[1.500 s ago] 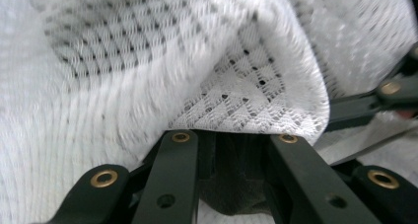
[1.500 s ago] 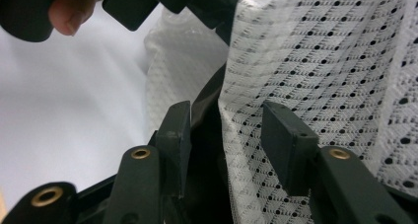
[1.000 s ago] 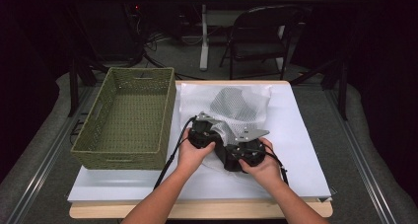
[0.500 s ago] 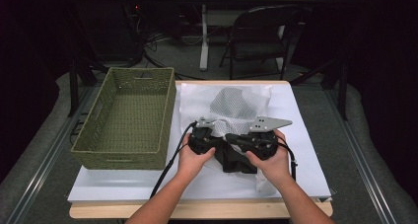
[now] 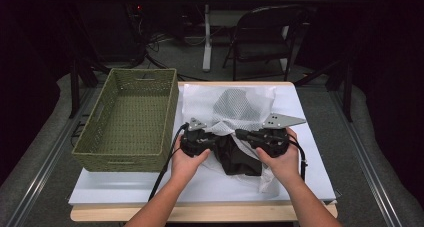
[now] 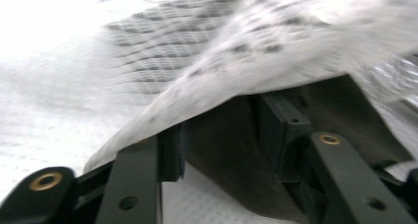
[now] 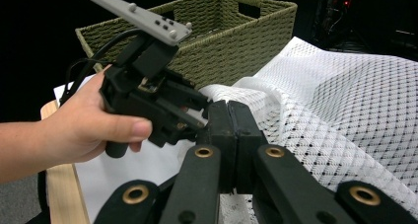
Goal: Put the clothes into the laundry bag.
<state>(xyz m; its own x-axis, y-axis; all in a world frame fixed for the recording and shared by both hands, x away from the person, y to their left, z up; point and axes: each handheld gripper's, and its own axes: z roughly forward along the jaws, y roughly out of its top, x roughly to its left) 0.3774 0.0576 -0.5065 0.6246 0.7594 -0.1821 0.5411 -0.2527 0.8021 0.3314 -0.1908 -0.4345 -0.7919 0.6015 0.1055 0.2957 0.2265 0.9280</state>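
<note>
Two grippers: we saw both held low over the near middle of the table, one in each hand, facing each other across a white mesh laundry bag (image 5: 245,107).
Left gripper (image 5: 212,139): we noted it at the bag's left near edge, its grey plate on top and its cable trailing toward the table's front edge.
Left gripper jaws: in the left gripper view they stood apart with a fold of the mesh bag (image 6: 276,51) draped over the tips and dark cloth between them; we could not tell whether they pinched anything.
Right gripper (image 5: 241,134): we noted it pointing left toward the other gripper, just beside it, over the dark garment.
Right gripper jaws: in the right gripper view the two pads were pressed flat together at the mesh bag's (image 7: 355,105) rim; whether a strip of mesh lay between them we could not tell.
Mesh bag: we recorded it spread on the white table cover, reaching from the grippers back toward the far edge, lifted and rumpled at the near end.
Dark garment (image 5: 240,159): we saw a black bundle lying at the bag's near opening, between the two hands, partly under the mesh.
Wicker basket (image 5: 130,117): we noted the green woven basket on the table's left, just beside the bag, standing upright.
Table (image 5: 210,187): we noted the white cover over a wooden top.
Beyond the table: we saw a dark chair (image 5: 265,37) well apart on the floor.
</note>
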